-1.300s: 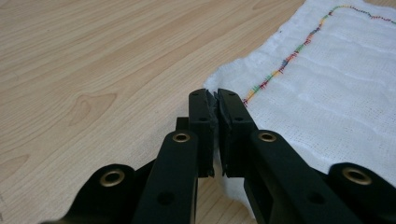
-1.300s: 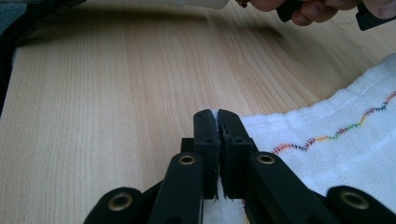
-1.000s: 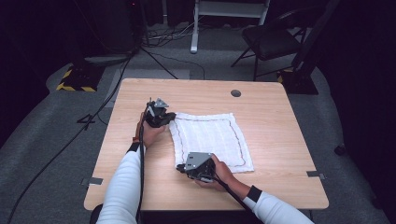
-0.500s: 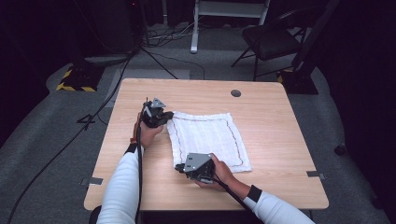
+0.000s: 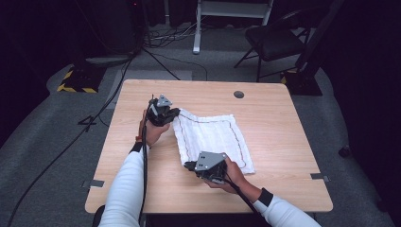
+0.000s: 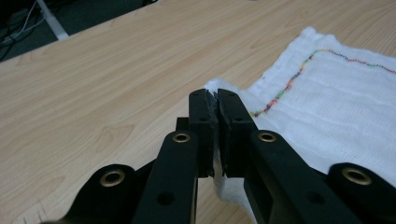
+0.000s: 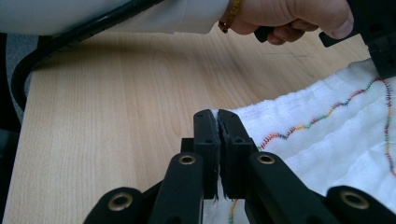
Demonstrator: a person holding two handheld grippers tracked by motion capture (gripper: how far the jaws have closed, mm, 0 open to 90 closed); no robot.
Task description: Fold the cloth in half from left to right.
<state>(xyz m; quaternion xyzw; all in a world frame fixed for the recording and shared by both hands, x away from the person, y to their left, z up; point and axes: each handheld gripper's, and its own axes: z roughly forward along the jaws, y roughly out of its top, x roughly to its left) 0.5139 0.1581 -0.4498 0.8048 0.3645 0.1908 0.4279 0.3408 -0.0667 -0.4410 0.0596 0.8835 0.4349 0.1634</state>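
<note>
Left gripper [image 5: 174, 113] sat at the far-left corner of the white cloth [image 5: 213, 139], black jaws pressed together on that corner; in the left gripper view [image 6: 215, 105] a bit of white fabric poked out between the jaw tips. Hand [image 5: 152, 133] behind it, white sleeve [image 5: 125, 189], black cable trailing down the forearm. Grey three-cornered plate on top of the gripper.

Cloth was a soft woven towel, roughly rectangular, slightly ribbed texture, with a multicoloured stitched line [image 6: 299, 74] running inside its hem. It lay flat on the desk [image 5: 279, 123], spread out to the right of the left gripper and beyond the right one. Near corners were lifted a little where pinched.

Right gripper [image 5: 189, 165] sat at the near-left corner of the cloth, jaws also shut on the fabric edge; in the right gripper view [image 7: 217, 116] the cloth hem was caught between the tips and the zigzag rainbow stitching [image 7: 327, 114] ran off to the right of them. Grey plate on top, hand [image 5: 231, 175] gripping from behind.

Desk was light wood-grain laminate, rounded corners, a small round grommet [image 5: 239, 94] well beyond the cloth.
</note>
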